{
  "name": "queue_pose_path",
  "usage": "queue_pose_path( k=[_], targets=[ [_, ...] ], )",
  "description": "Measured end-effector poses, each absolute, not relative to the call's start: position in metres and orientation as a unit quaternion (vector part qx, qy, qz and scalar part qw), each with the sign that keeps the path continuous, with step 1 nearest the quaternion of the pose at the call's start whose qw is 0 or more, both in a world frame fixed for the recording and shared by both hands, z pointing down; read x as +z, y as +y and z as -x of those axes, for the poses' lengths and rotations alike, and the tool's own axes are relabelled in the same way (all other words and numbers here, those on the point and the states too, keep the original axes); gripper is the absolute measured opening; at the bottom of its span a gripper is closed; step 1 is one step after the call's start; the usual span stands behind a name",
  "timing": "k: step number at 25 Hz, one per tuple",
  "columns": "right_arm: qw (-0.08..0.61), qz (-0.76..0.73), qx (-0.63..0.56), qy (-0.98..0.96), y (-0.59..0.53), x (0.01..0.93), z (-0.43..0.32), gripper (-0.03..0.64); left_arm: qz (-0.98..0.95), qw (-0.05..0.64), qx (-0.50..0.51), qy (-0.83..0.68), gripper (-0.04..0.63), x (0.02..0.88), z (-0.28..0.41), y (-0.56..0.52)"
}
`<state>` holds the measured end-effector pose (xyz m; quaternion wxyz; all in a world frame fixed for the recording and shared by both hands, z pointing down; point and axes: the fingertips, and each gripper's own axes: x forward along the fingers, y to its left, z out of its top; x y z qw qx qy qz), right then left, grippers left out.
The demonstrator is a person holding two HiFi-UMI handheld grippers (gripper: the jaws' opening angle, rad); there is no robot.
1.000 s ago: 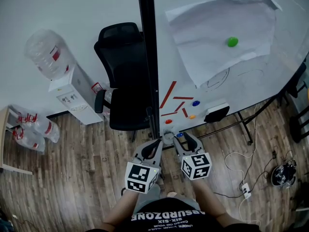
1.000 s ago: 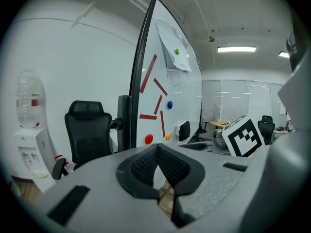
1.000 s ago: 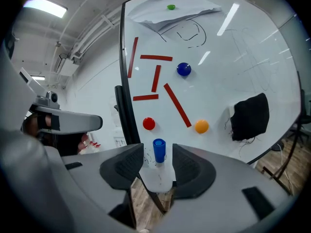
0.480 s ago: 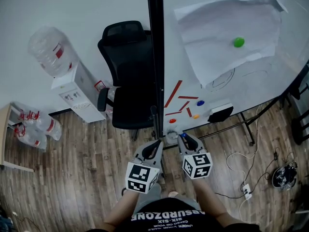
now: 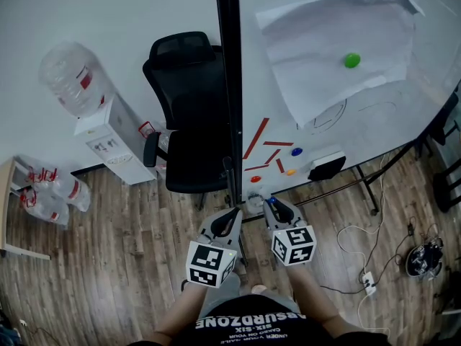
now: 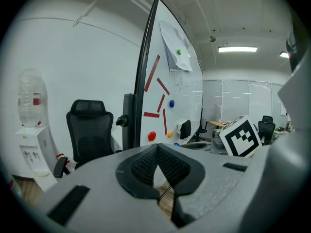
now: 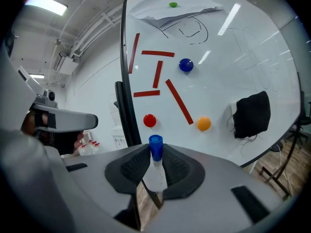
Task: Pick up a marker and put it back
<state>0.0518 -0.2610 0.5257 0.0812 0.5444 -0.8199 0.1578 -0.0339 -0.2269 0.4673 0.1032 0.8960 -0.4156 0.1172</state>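
A white marker with a blue cap (image 7: 155,149) stands between the pads of my right gripper (image 7: 156,160), cap pointing at the whiteboard (image 7: 228,57). The jaws are closing and both pads touch the marker's body. In the head view the right gripper (image 5: 272,207) sits just below the whiteboard's lower edge, with the blue cap (image 5: 269,201) showing at its tip. My left gripper (image 5: 230,218) is beside it on the left, by the board's black frame post (image 5: 229,85). The left gripper (image 6: 157,152) is shut and holds nothing.
On the whiteboard are red strips (image 7: 179,101), red (image 7: 149,120), orange (image 7: 204,124) and blue (image 7: 185,65) magnets, a black eraser (image 7: 251,114), and paper with a green magnet (image 5: 351,60). A black office chair (image 5: 189,121) and a water dispenser (image 5: 108,139) stand left. Cables (image 5: 367,280) lie right.
The right gripper's jaws have narrowed around the marker at the board's lower edge. Both grippers have stayed almost in place; the view has shifted slightly.
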Motion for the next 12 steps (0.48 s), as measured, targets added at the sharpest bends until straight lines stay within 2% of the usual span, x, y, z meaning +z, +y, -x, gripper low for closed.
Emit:
queue_pose_path(
  k=[12],
  targets=[
    [0.076,-0.541,0.135,-0.827,-0.264,0.508,-0.051,0.069,-0.897,0.098,0.116,-0.416,0.006,0.465,0.032,-0.223]
  ],
)
